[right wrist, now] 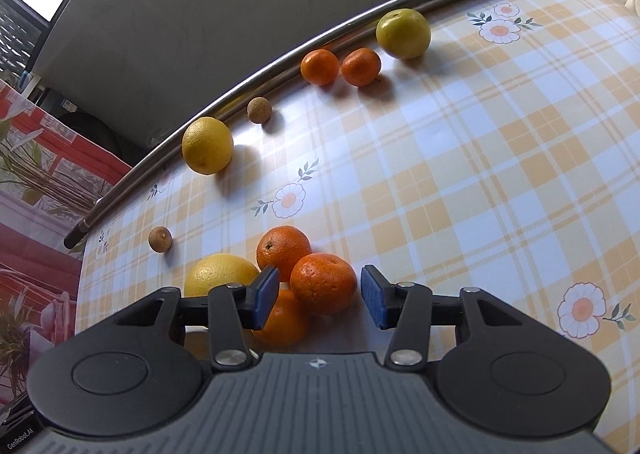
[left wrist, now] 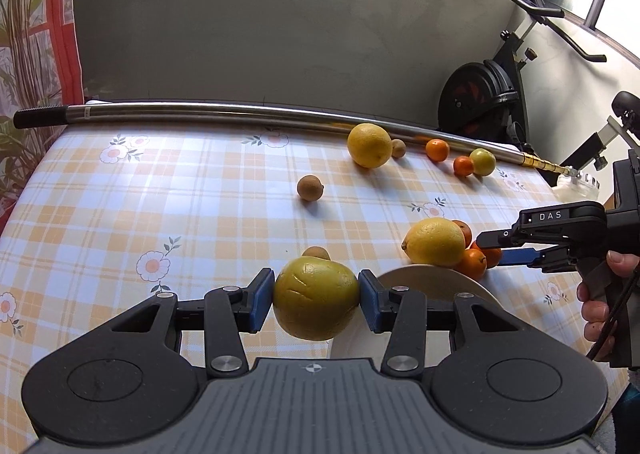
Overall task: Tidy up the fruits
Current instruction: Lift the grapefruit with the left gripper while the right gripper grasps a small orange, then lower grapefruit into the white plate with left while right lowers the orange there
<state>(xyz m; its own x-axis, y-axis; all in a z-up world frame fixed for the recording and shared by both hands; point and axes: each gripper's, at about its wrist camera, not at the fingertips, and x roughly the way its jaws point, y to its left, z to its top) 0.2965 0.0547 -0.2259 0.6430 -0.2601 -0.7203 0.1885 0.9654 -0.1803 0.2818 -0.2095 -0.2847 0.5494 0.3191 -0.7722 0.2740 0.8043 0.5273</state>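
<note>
Yellow-green and scarred, the round citrus fruit (left wrist: 316,298) sits clamped between the blue pads of your left gripper (left wrist: 316,300), lifted clear of the checked, flower-printed bench cloth (left wrist: 200,214) and just beside the rim of the pale round plate (left wrist: 432,282). The jaws there are part closed, pressing both sides of the fruit.

Your right gripper (right wrist: 320,294) hangs over the pile at the plate: the jaws straddle a dimpled orange mandarin (right wrist: 323,283). The left pad looks right against it or very nearly so; the right pad stands off with a visible gap, so nothing is gripped yet. Two more mandarins (right wrist: 283,250) and a large yellow lemon (right wrist: 218,274) crowd against it.

You look to be mid-sort, one fruit carried and one about to be picked. For the next move, shift the right jaws slightly so the mandarin is centred, then close evenly; a one-sided squeeze would likely push it into its neighbours and roll the pile.

Still loose near the long steel pole (left wrist: 240,112) at the far edge: another yellow lemon (left wrist: 369,145), two small mandarins (left wrist: 437,150), a greenish round fruit (left wrist: 482,162) and small brown round fruits (left wrist: 309,187). Set the left fruit down gently; it is round and will roll.
</note>
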